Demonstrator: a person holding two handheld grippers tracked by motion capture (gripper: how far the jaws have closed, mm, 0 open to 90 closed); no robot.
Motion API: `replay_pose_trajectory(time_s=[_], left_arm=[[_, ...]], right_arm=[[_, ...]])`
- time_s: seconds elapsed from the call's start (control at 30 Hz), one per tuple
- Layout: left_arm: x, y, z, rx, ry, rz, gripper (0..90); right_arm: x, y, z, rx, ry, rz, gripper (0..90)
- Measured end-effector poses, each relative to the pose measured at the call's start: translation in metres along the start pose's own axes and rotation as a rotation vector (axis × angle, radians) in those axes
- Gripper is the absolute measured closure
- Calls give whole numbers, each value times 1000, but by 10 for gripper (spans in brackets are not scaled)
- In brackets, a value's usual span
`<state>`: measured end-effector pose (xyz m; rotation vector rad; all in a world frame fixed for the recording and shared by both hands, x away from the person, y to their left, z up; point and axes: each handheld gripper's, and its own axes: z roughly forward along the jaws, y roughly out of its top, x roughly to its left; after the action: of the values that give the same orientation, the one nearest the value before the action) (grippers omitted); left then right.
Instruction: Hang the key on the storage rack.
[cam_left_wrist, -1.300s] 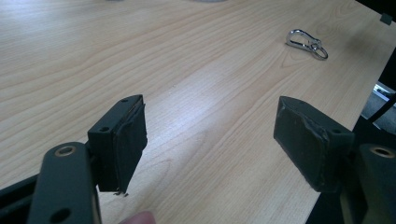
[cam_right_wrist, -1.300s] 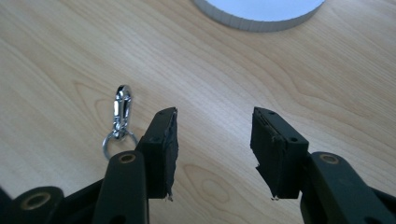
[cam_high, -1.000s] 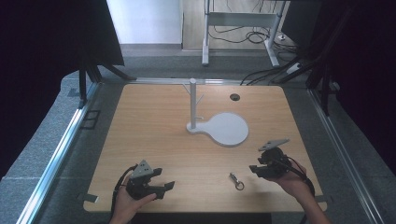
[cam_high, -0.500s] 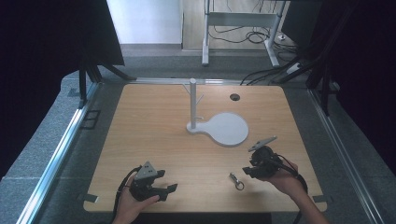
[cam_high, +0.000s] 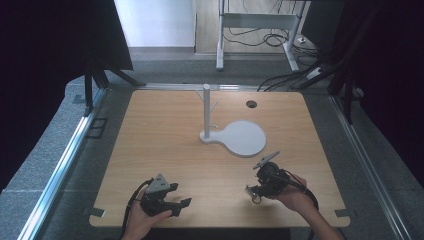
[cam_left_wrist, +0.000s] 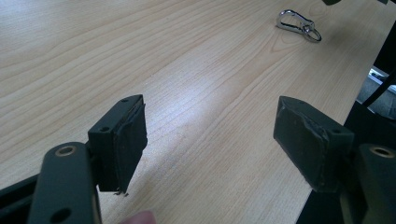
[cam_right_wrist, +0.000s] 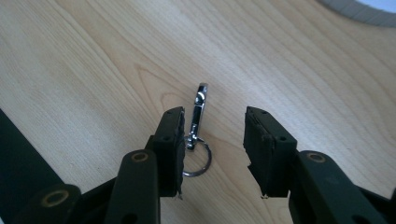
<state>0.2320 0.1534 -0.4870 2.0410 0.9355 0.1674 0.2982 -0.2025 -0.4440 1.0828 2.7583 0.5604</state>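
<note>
A small silver clip with a key ring (cam_right_wrist: 197, 133) lies flat on the wooden table (cam_high: 165, 135). My right gripper (cam_right_wrist: 212, 147) is open and low over it, the clip close to its left jaw. From above, that right gripper (cam_high: 254, 192) sits near the table's front right, over the clip (cam_high: 256, 197). The left gripper (cam_high: 181, 206) rests open near the front left edge, and in its own view the left gripper (cam_left_wrist: 210, 135) holds nothing, with the clip (cam_left_wrist: 298, 24) far off. A white stand (cam_high: 206, 112) with pegs rises from a flat white base (cam_high: 244, 138) at mid-table.
A round cable hole (cam_high: 251, 104) sits near the table's far edge. Metal rails (cam_high: 65, 160) run along both sides of the table. A desk frame and cables (cam_high: 260, 30) stand on the floor beyond.
My right gripper has moved left and toward the front edge, coming down over the clip. The left gripper has barely shifted.
</note>
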Motion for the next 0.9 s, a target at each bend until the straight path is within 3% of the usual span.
replay_pose_trajectory(time_s=[0.2,0.63,0.9], left_arm=[[-1,0,2,7,-1,3,262],[-1,-1,4,18,-3,5,262],[-1,-1,5,26,-4,7,262]], right_arm=[[5,-1,13,47,8,-10,607],[10,2,27,86,-3,-18,646],[12,1,33,116,2,-34,732]])
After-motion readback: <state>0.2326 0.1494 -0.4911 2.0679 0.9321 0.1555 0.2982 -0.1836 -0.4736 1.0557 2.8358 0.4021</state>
